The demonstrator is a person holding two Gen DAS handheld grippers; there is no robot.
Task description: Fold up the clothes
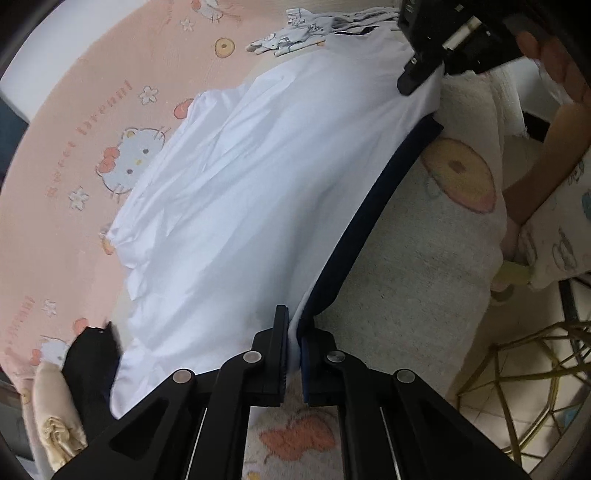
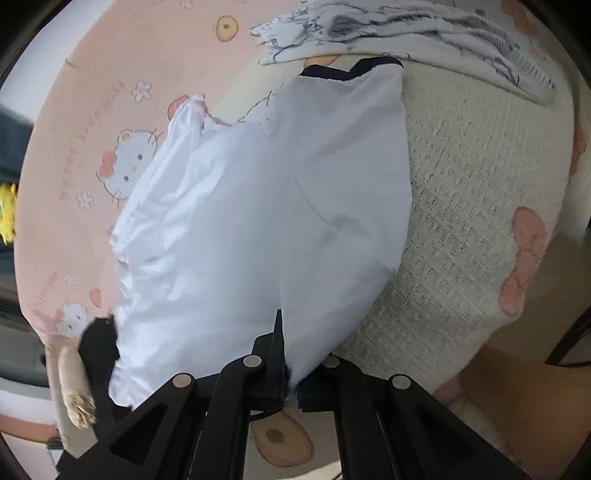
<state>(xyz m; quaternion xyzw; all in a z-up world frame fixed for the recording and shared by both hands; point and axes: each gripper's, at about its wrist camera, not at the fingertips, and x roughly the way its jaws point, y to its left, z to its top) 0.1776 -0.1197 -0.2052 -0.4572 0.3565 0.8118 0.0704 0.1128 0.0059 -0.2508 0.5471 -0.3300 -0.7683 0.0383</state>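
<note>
Both sets of fingers are pinched tight on the same white garment [image 1: 236, 192], so we've got it gripped at two spots at once. Our left gripper [image 1: 293, 339] has its pads squeezed on the near edge, right where the white cloth meets the dark navy trim [image 1: 373, 218], and you can see a sliver of fabric sandwiched between them. Our right gripper [image 2: 290, 363] is clamped on the cloth too, with the white fabric bunching into the gap and draping over the right-hand finger. In the left wrist view that other gripper shows up top right, biting the far end of the navy-edged side.

The garment is stretched out over the bed, partly on the pink cartoon-cat sheet [image 1: 74, 155] and partly on the cream knitted blanket [image 2: 480, 177]. It looks a bit rumpled along its left edge, smoother toward the trim. A navy-edged opening [image 2: 351, 72] sits at the far end in the right wrist view.

Beyond it lies a pale printed piece of clothing [image 2: 388, 33], crumpled. Down at the left there's something black [image 1: 92, 354] touching the white cloth, and a beige bundle [image 1: 55, 413] just beside that. A gold wire stool [image 1: 524, 376] stands on the tiled floor off to the right.
</note>
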